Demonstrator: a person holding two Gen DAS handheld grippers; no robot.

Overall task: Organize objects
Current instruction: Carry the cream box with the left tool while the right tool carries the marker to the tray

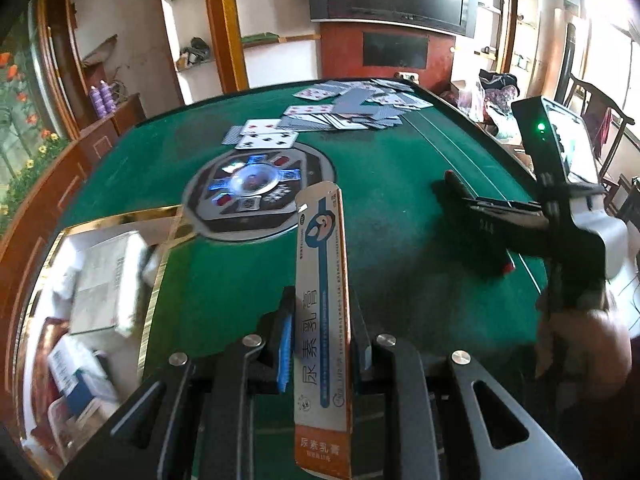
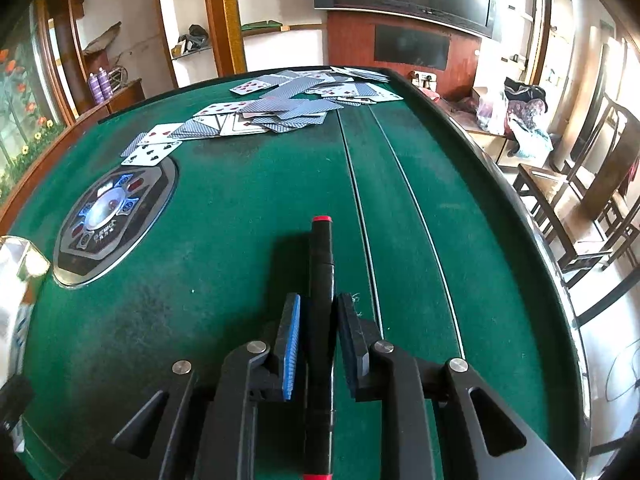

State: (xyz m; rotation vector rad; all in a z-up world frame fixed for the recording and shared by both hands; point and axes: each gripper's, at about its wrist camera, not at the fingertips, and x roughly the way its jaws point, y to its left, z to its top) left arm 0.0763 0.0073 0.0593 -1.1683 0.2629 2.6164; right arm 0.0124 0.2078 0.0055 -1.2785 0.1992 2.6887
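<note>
My left gripper [image 1: 322, 300] is shut on a long narrow ointment box [image 1: 320, 248], white with orange edges and a blue graphic. The box stands up between the pads above the green felt table [image 1: 400, 260]. To its left sits a clear bin with a gold rim [image 1: 160, 220] holding several small boxes. My right gripper [image 2: 319, 298] is shut on a black marker with red ends [image 2: 321, 248], which lies along the fingers low over the felt. In the left wrist view the right gripper [image 1: 476, 204] and a person's hand [image 1: 580, 344] show at the right.
Several playing cards [image 2: 280, 112] lie scattered across the far side of the table. A round control panel [image 2: 108, 212] is set into the table's middle. Wooden chairs [image 2: 580, 216] stand beyond the right edge. The clear bin's corner [image 2: 16, 264] shows at far left.
</note>
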